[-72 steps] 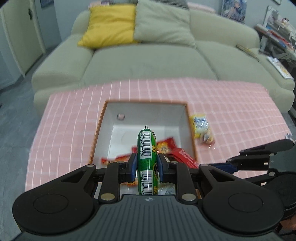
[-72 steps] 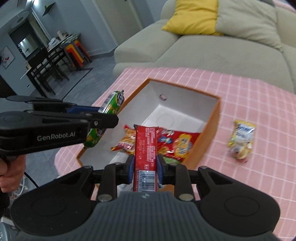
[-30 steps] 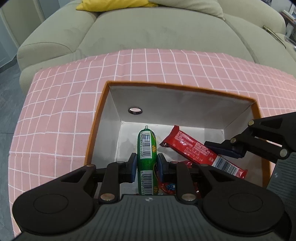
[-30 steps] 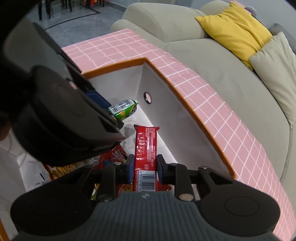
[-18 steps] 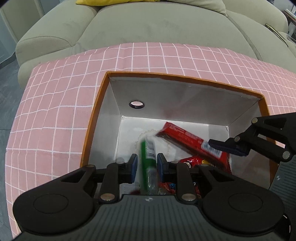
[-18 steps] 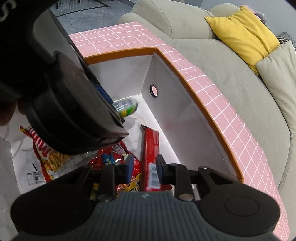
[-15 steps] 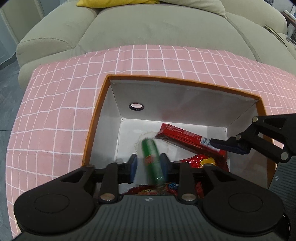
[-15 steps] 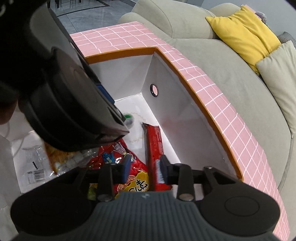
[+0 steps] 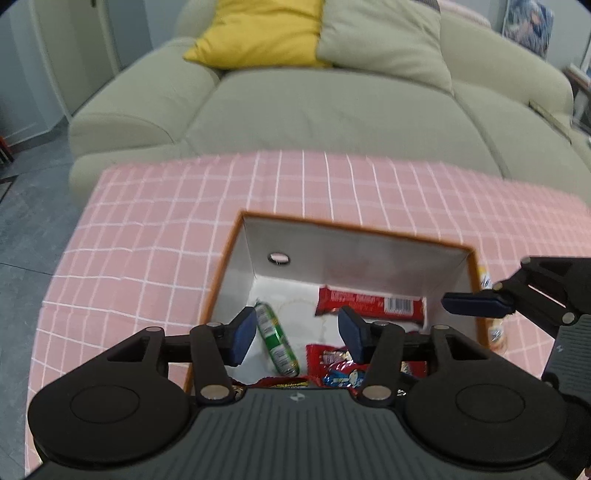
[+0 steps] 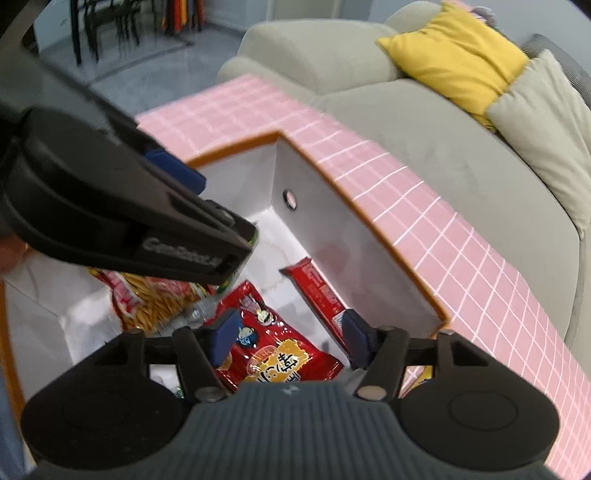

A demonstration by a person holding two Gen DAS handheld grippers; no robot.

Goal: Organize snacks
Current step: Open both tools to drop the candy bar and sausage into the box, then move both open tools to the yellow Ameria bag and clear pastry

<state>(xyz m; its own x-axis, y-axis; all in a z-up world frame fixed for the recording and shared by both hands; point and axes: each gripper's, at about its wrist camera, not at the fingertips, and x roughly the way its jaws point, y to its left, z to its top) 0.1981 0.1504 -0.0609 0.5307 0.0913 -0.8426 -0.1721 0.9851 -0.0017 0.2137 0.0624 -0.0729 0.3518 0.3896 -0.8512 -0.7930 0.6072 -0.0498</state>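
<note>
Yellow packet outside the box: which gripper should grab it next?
Right, probably. Both are open and empty, but the yellow packet lies just past the box on its right side, nearest the right gripper; the left gripper hovers over the box interior.

A pale green sofa (image 9: 332, 103) fills the far side of the room, with 1 yellow cushion (image 9: 255, 33) and 1 grey-green cushion (image 9: 384, 37) side by side against its back. In front stands a table under a pink checked cloth (image 9: 155, 236). The floor (image 9: 26, 206) is grey, and dark chairs (image 10: 107, 18) stand far off in the right wrist view.
</note>
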